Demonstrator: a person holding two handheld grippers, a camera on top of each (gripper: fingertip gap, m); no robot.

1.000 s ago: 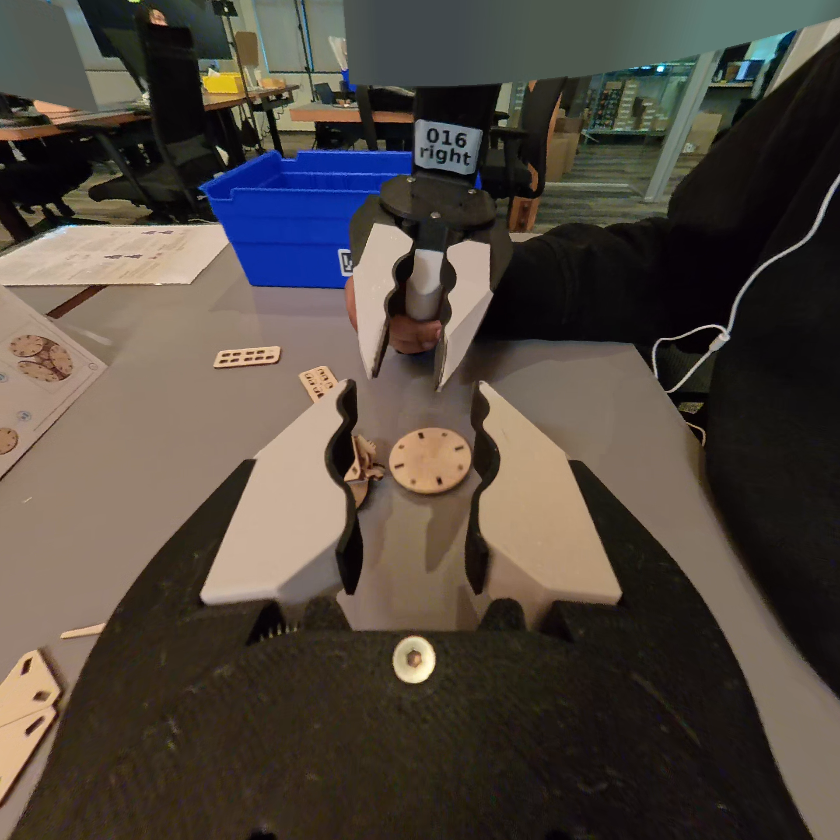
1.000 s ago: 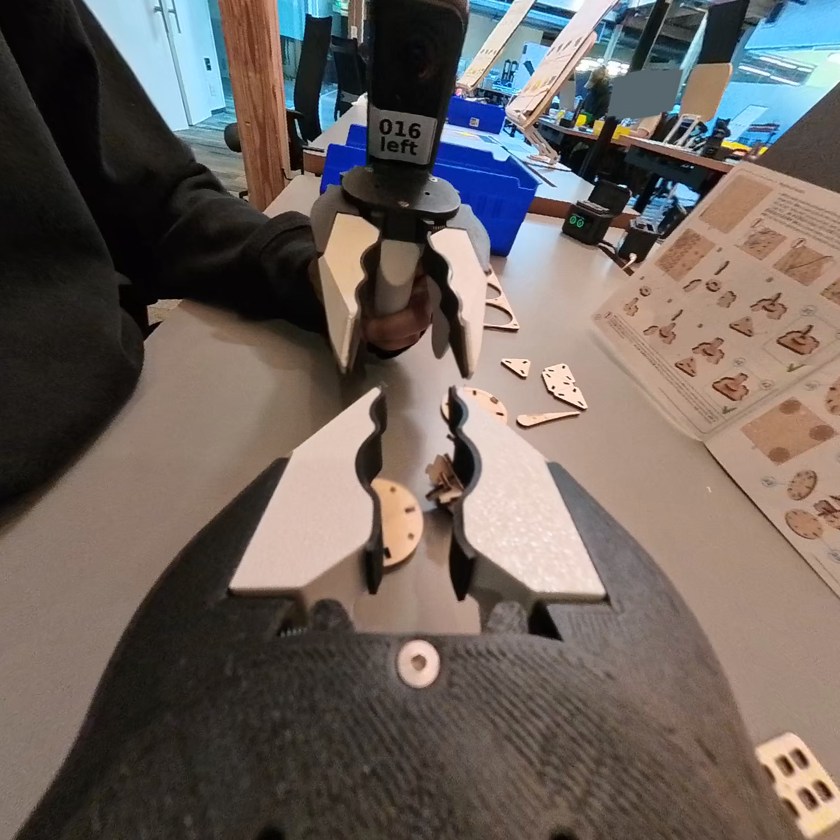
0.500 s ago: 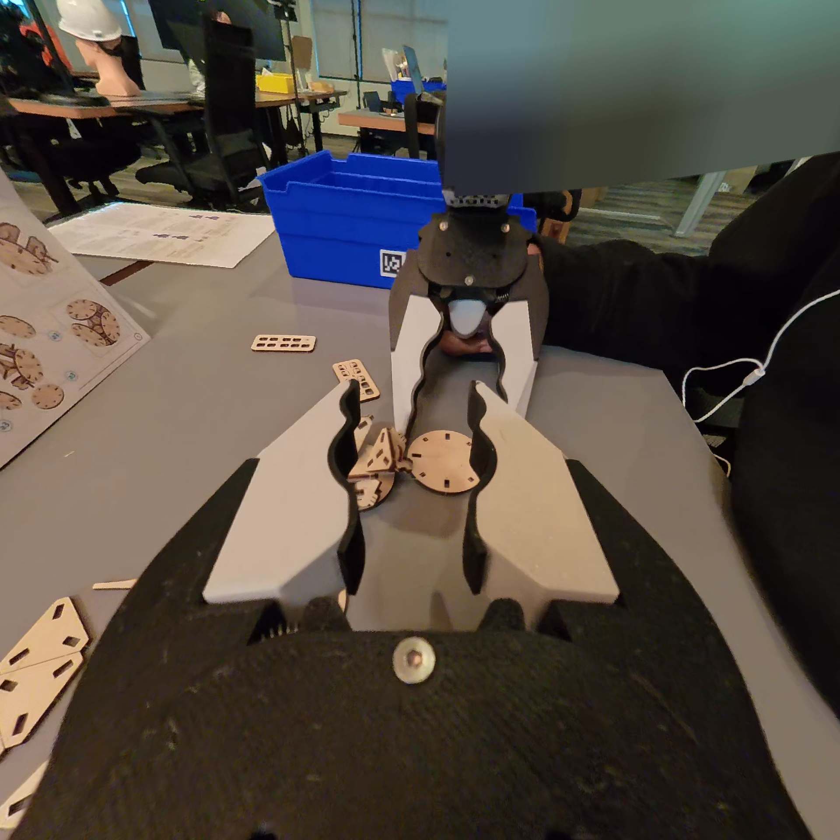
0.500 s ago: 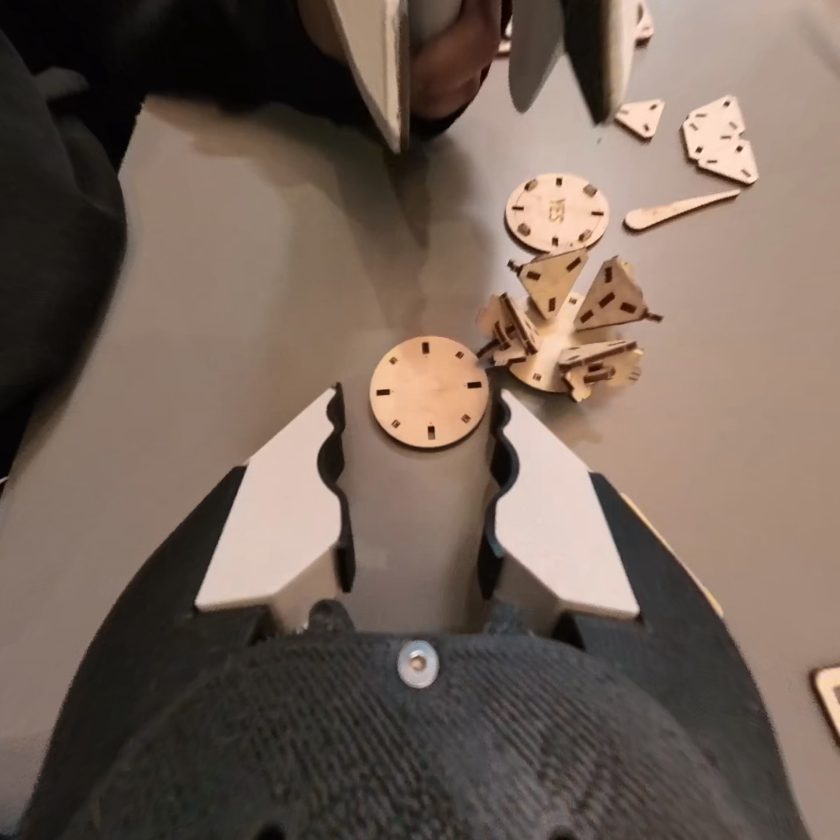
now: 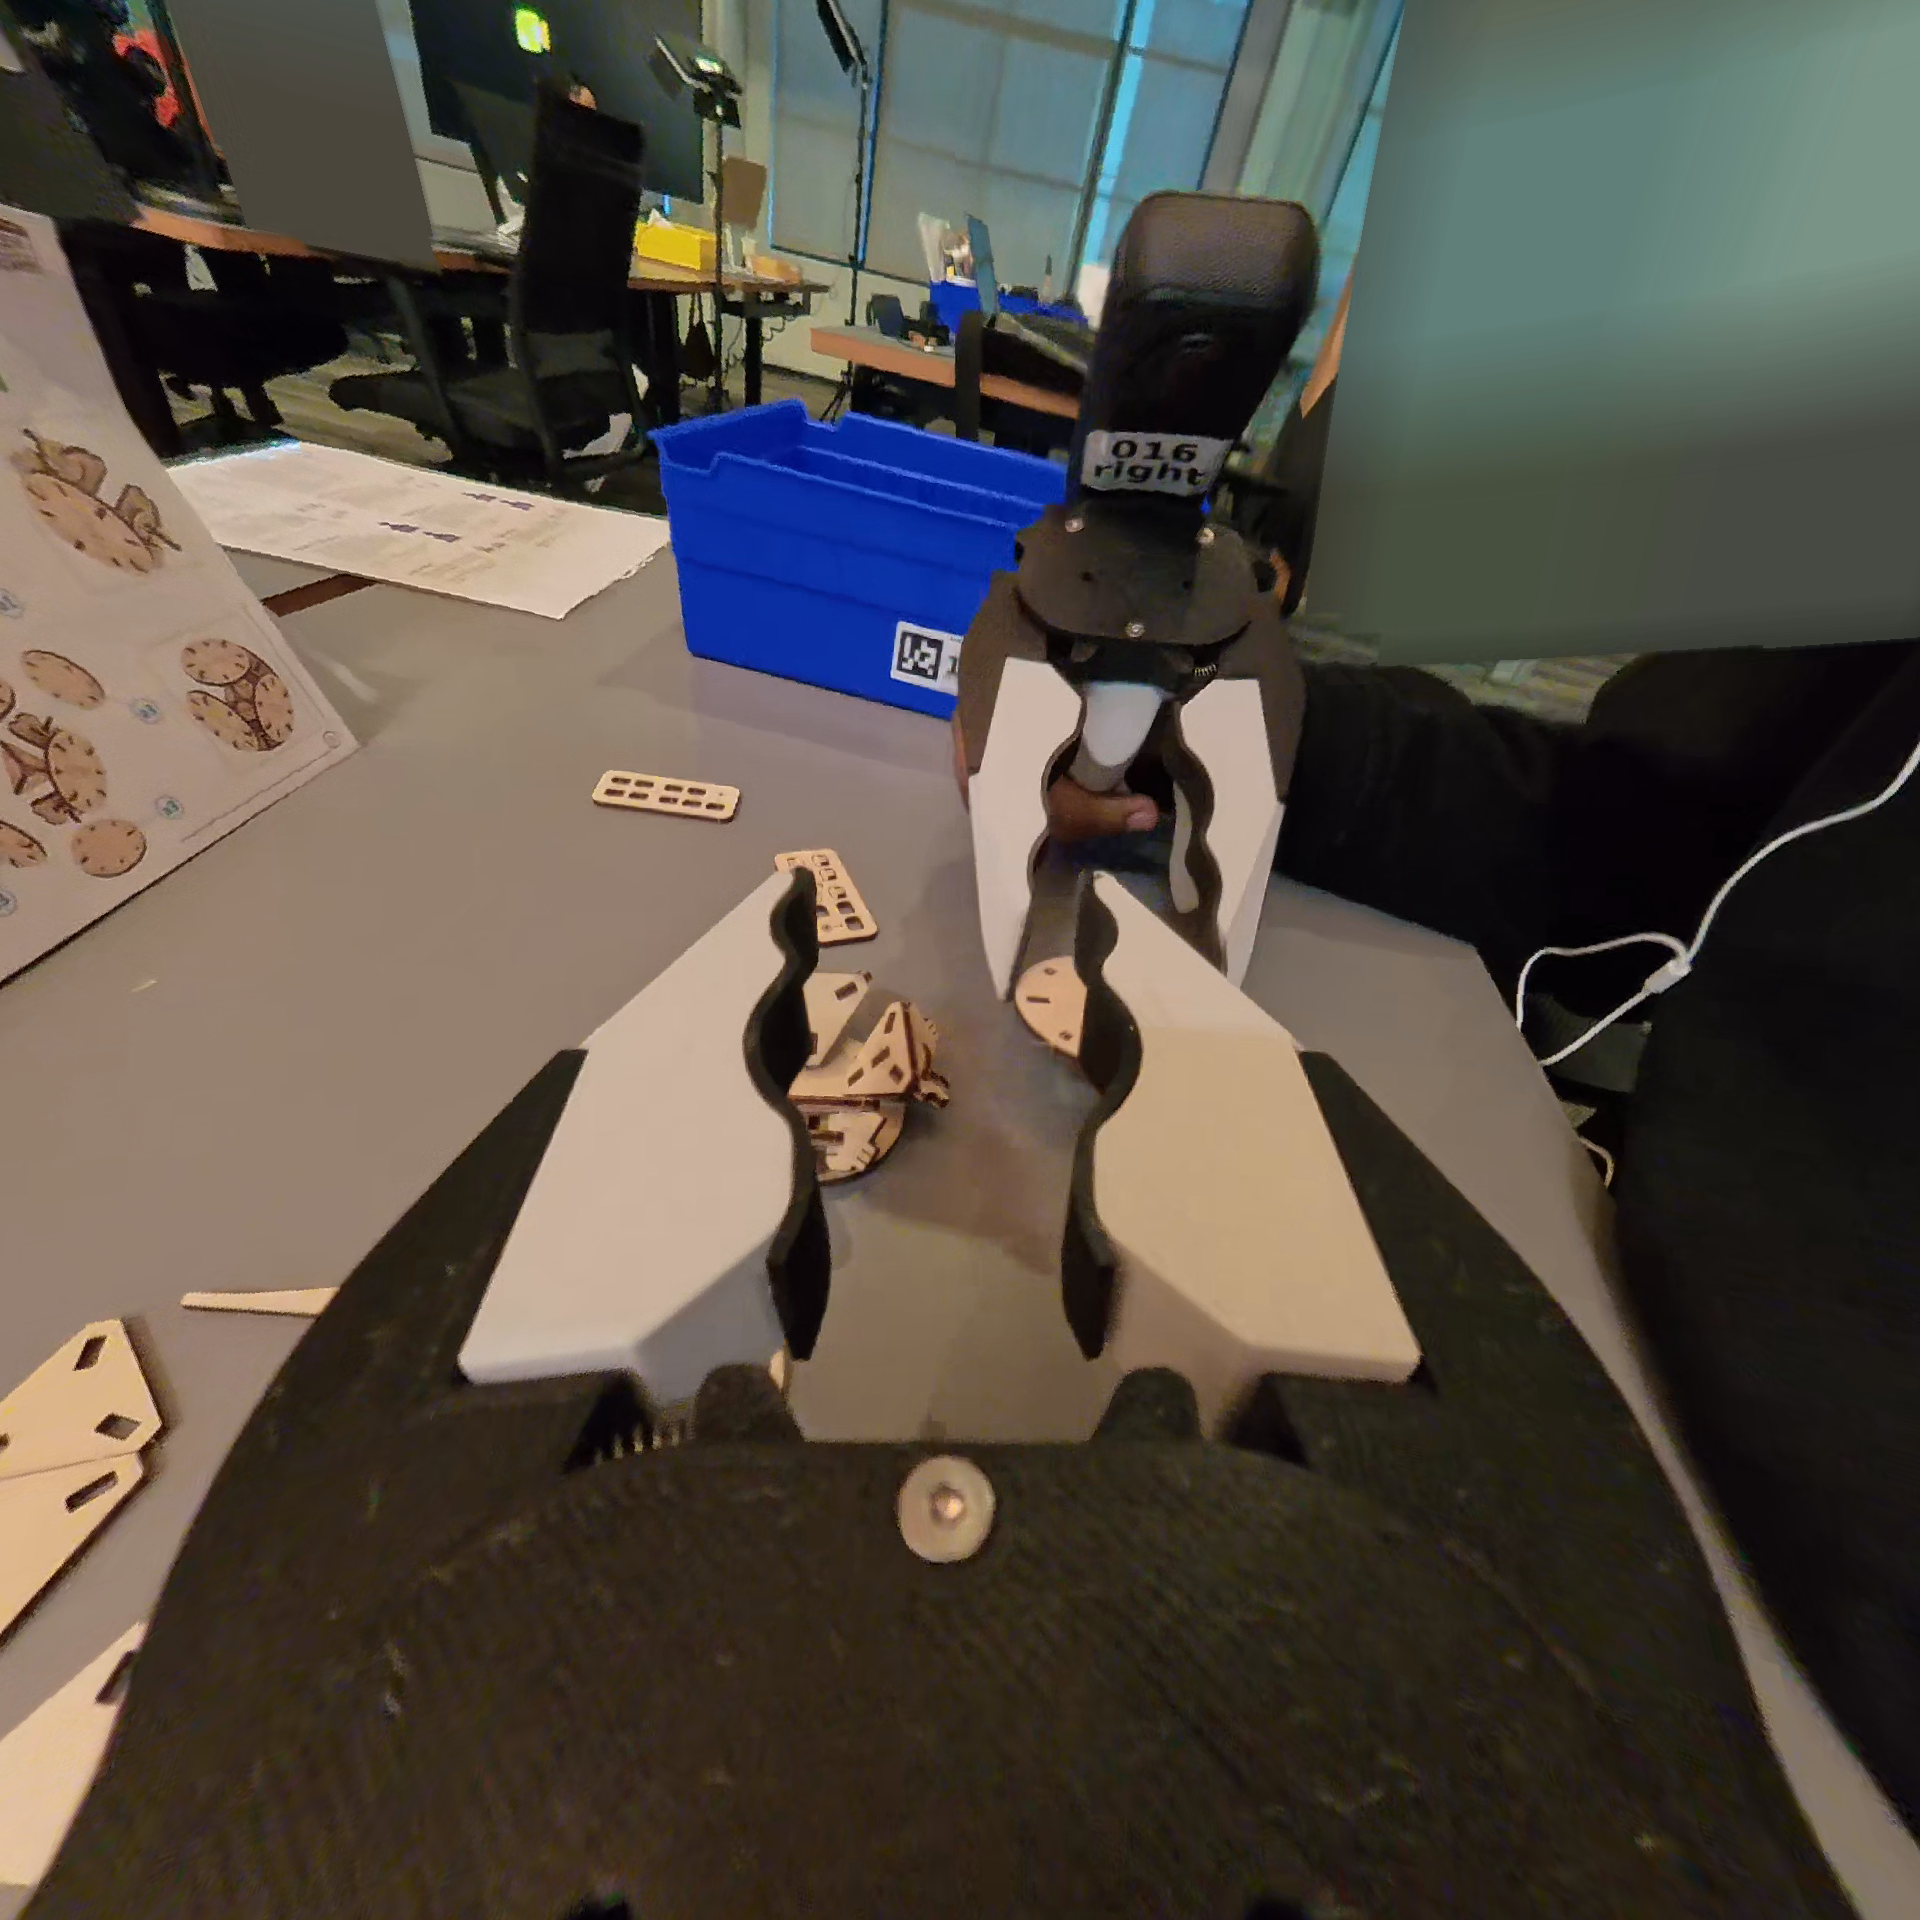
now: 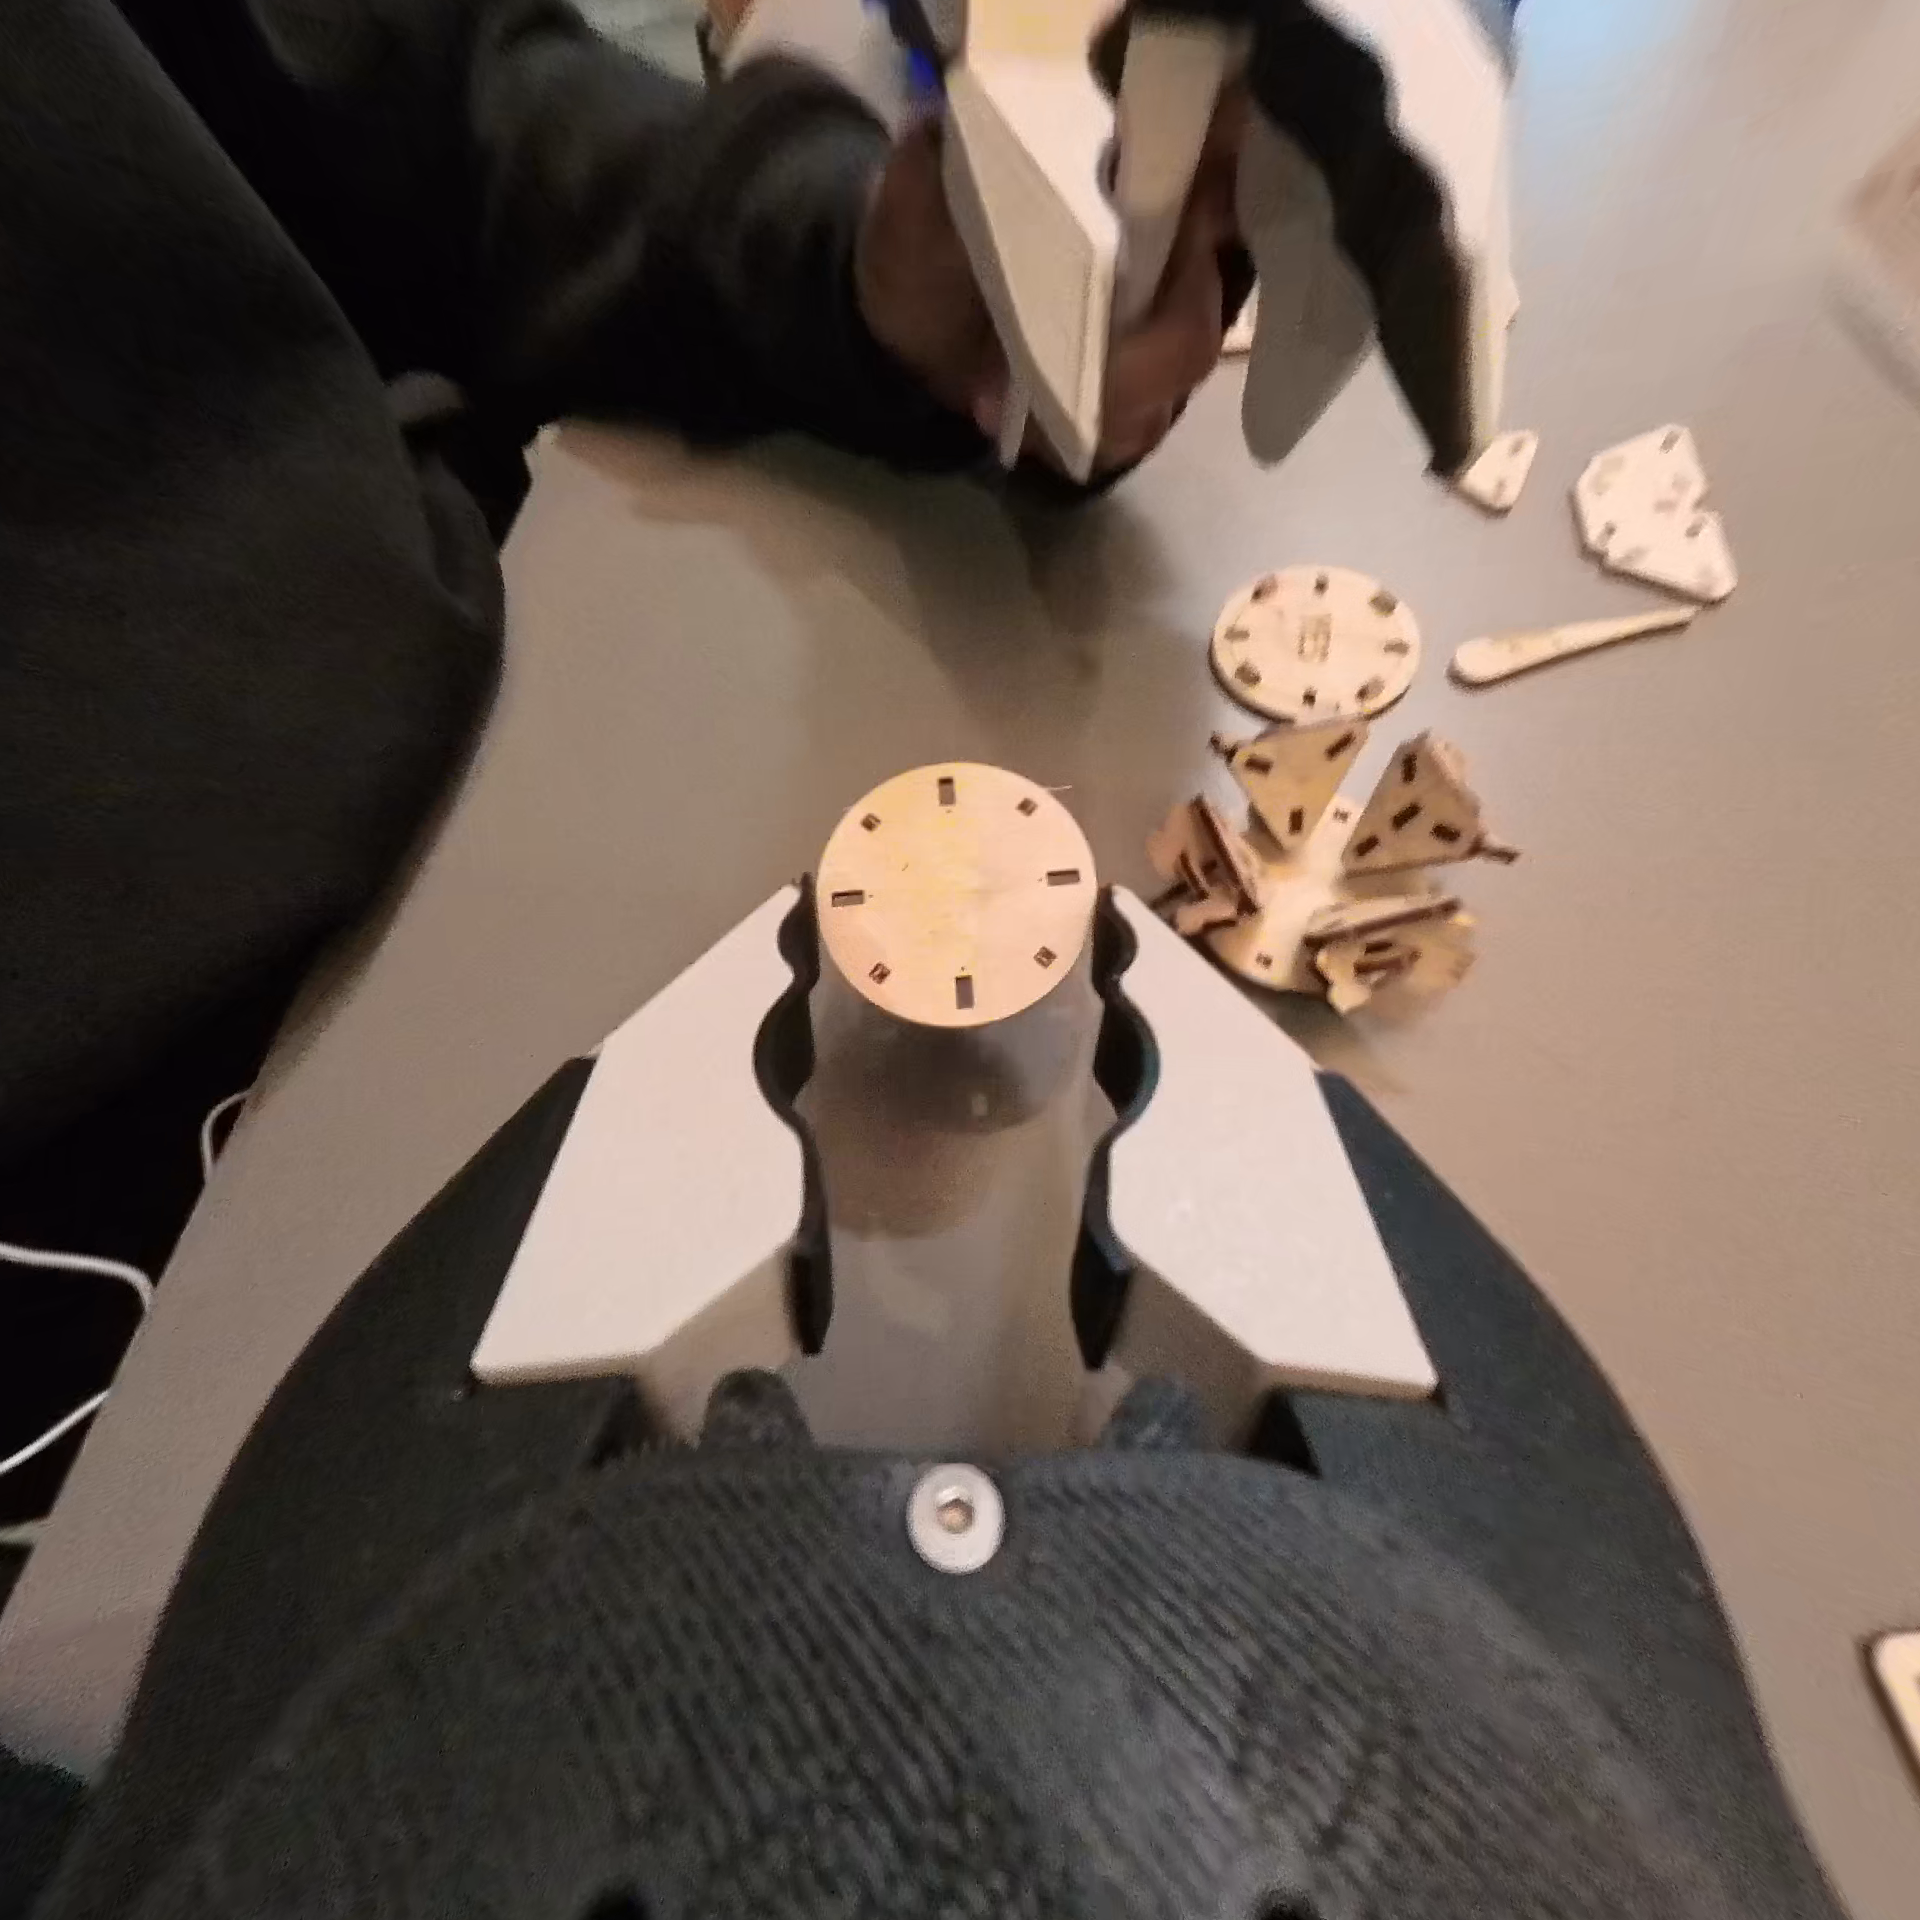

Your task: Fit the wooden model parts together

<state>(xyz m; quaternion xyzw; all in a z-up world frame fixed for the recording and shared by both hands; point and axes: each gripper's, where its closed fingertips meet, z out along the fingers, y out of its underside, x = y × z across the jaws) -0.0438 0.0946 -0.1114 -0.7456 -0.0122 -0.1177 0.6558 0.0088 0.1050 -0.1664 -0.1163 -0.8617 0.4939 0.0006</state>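
My right gripper (image 6: 958,896) points down at the grey table (image 6: 675,675). Its two fingertips are closed on the edges of a round wooden disc (image 6: 956,935) with small slots, which is low at the table. The left wrist view shows the same disc (image 5: 1044,1003) between the right gripper's tips (image 5: 1122,966). My left gripper (image 5: 945,894) is open and empty above the table. A partly assembled wooden piece (image 5: 862,1081) of slotted triangles on a disc lies on the table under it, near its left finger. The left gripper (image 6: 1226,416) shows blurred at the top of the right wrist view.
A blue bin (image 5: 852,561) stands behind the grippers. An instruction sheet (image 5: 125,675) lies at the left. Loose wooden parts lie around: a slotted strip (image 5: 665,798), a second disc (image 6: 1314,644), triangular plates (image 6: 1652,514). A black sleeve and a white cable (image 5: 1662,966) are at the right. Tip to tip, the grippers are about 8 cm apart. My right gripper's tips are some 5 cm from the partly assembled wooden piece (image 5: 862,1081). My right wrist view (image 6: 1257,751) looks at it from another angle.
My right gripper tipped down toward the table, opened wide in front of the disc, then moved forward and narrowed onto it. My left gripper drew back; the assembled piece now lies under it.
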